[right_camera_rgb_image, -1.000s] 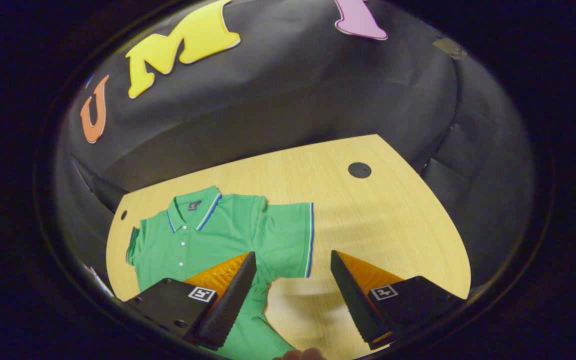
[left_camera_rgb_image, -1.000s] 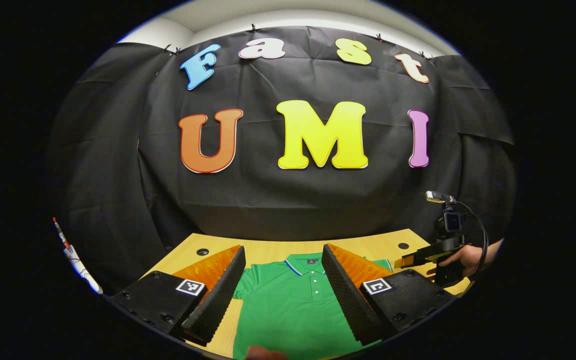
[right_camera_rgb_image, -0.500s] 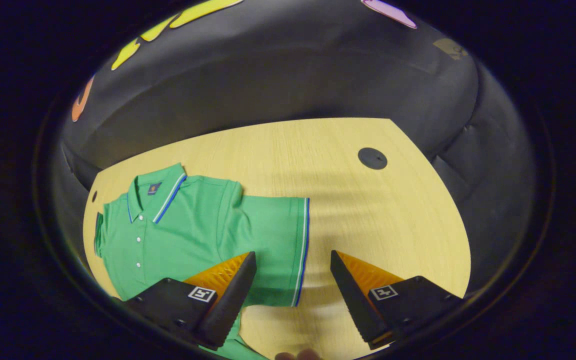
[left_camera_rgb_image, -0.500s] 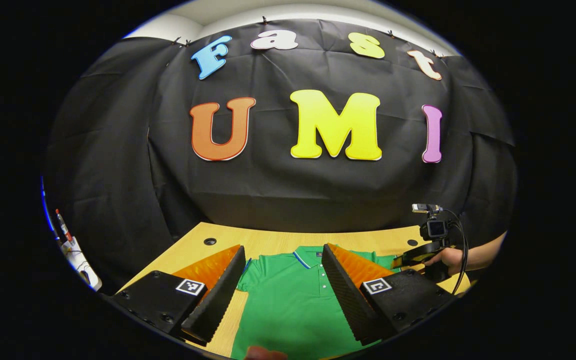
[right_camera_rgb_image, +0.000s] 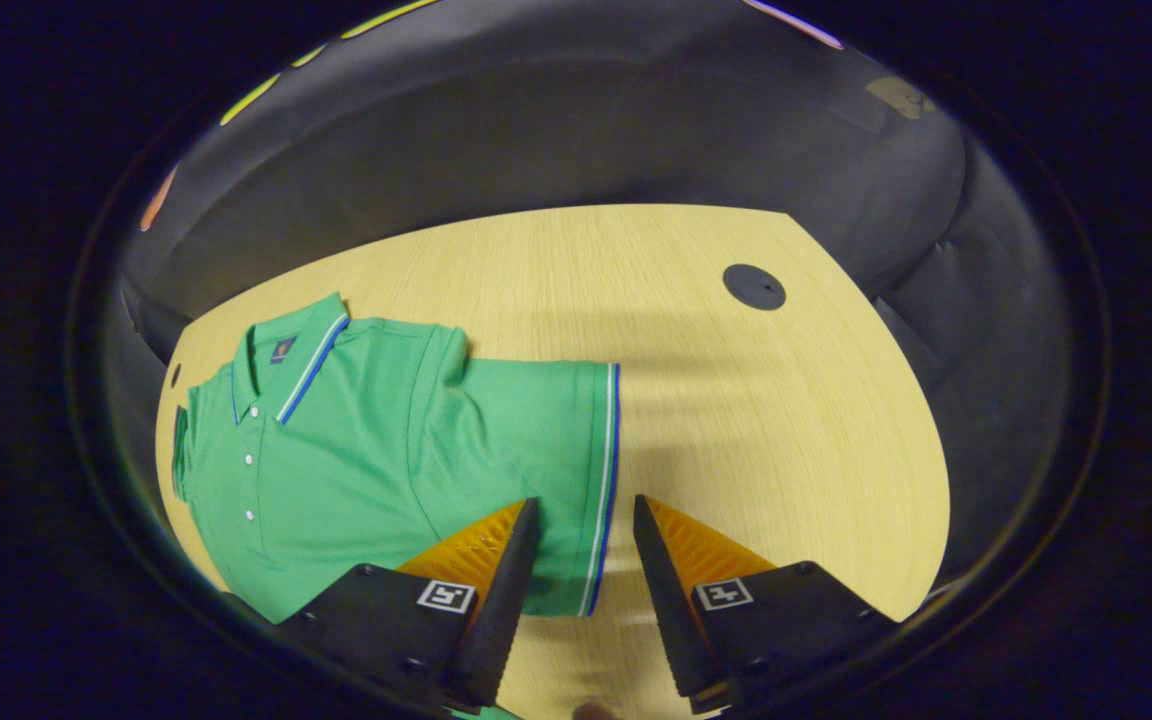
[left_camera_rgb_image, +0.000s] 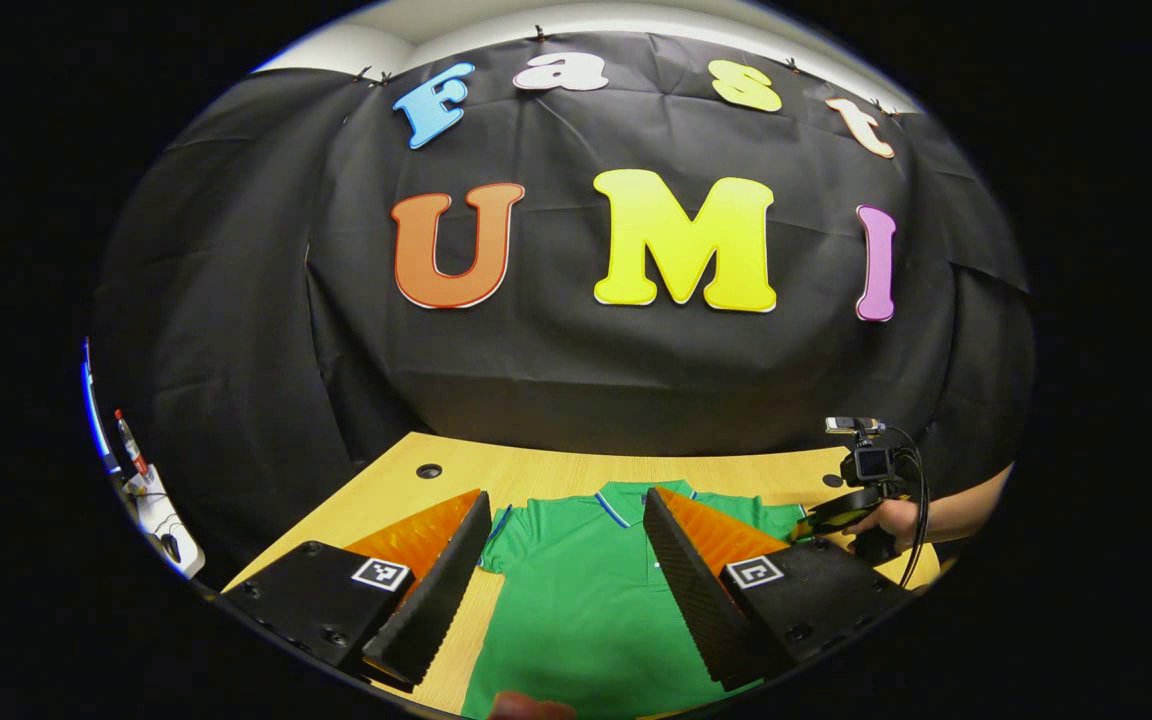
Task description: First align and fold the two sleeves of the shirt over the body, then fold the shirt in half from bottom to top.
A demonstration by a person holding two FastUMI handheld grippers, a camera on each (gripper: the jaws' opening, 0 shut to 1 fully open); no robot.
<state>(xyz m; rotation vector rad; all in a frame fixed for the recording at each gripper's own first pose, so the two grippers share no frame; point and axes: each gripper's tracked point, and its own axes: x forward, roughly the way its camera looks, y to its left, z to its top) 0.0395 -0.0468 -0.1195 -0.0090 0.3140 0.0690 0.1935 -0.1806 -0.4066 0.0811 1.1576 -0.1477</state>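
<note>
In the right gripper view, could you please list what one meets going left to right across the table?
Collar → button placket → striped sleeve cuff → bare table, with the round black grommet at its far right.

Dim booth, bright overhead light, soft shadows on the table (right_camera_rgb_image: 736, 420), fisheye-warped edges.

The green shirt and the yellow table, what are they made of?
The green shirt looks like soft knitted cotton-type cloth with a matte finish: it lies limp and flat, with a fine texture and striped trim on collar and sleeve. The exact fibre can't be told. The table looks like pale wood or wood-look laminate: fine straight grain lines, a smooth, slightly shiny top.
</note>
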